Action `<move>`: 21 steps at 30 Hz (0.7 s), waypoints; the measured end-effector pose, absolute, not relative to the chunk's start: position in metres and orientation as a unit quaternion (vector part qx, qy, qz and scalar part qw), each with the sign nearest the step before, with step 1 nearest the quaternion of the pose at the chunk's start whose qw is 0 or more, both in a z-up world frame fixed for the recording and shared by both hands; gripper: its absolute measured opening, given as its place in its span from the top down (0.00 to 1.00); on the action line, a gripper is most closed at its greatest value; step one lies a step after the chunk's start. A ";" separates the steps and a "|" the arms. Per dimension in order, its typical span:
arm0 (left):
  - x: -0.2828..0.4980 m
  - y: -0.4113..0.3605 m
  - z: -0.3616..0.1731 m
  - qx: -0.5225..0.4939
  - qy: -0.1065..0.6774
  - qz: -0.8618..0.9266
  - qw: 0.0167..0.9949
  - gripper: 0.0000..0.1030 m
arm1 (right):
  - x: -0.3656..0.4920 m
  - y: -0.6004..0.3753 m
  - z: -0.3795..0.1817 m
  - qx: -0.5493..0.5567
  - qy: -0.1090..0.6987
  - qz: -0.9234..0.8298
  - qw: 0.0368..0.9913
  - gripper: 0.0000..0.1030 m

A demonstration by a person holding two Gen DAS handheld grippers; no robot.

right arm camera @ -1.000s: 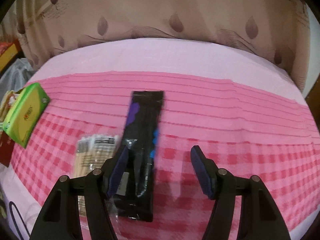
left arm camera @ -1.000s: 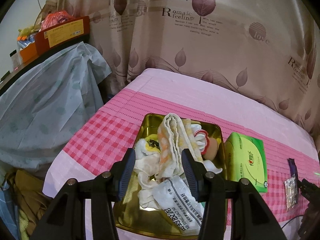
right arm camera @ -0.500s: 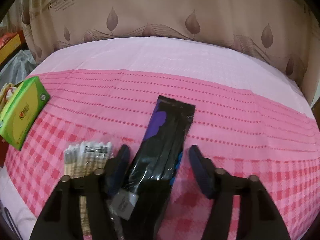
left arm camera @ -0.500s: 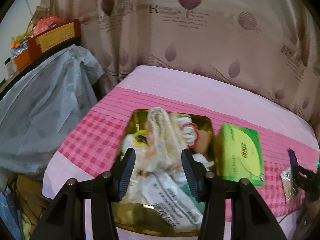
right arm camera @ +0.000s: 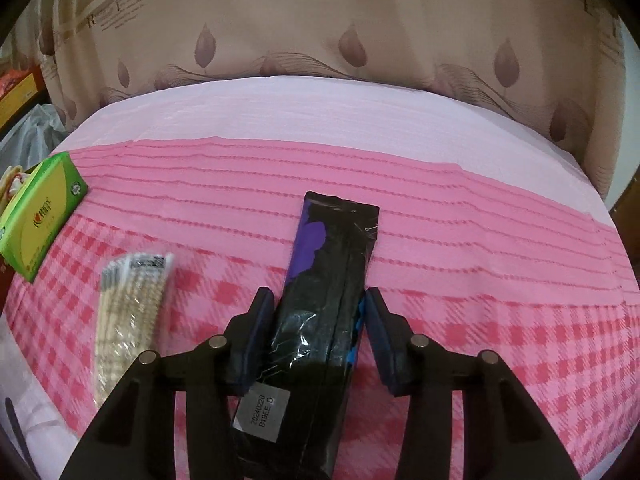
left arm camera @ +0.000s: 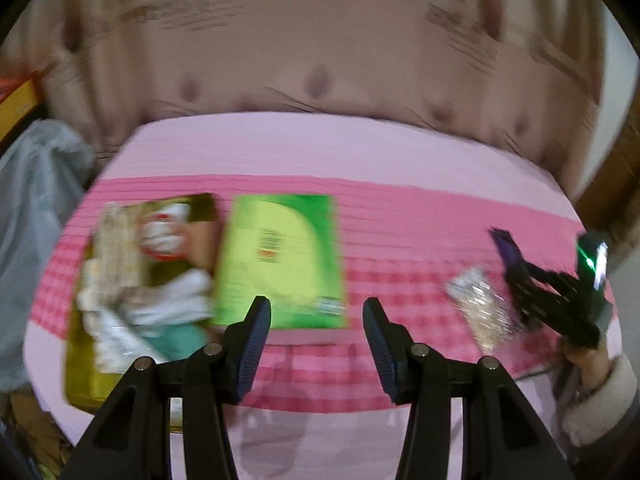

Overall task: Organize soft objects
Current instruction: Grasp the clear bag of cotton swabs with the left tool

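Right tool (right arm camera: 318, 316): jaws have just been closing and now stand against both long edges of the black packet (right arm camera: 320, 320), which lies lengthwise between them on the pink checked cloth (right arm camera: 480, 240) over the worktop; whether the pads already press on it cannot be told. Left of the black packet lies a clear packet of pale sticks (right arm camera: 128, 312); further left, a green box (right arm camera: 40, 220). Left tool (left arm camera: 316, 332): jaws wide apart, nothing between them, hanging above the cloth just off the near edge of the green box (left arm camera: 280, 260). Left of the green box, touching it, the gold tray (left arm camera: 80, 376) holds the soft objects (left arm camera: 132, 280) in a blurred heap. A sleeved hand (left arm camera: 588, 364) carries the right tool.
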State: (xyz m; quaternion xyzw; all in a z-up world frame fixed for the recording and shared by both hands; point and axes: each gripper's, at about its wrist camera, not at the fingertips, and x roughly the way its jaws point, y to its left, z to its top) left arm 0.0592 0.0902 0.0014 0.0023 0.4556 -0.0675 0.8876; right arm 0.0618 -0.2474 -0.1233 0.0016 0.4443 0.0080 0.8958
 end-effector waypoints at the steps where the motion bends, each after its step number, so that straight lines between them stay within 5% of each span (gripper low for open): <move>1: 0.059 0.075 -0.001 0.007 0.462 -0.083 0.883 0.53 | 0.059 -0.253 -0.124 0.001 0.445 0.003 0.896 0.59; 21: 0.091 -0.094 -0.060 -0.101 0.603 -0.141 0.779 0.53 | 0.034 -0.297 -0.126 0.023 0.441 -0.011 0.897 0.57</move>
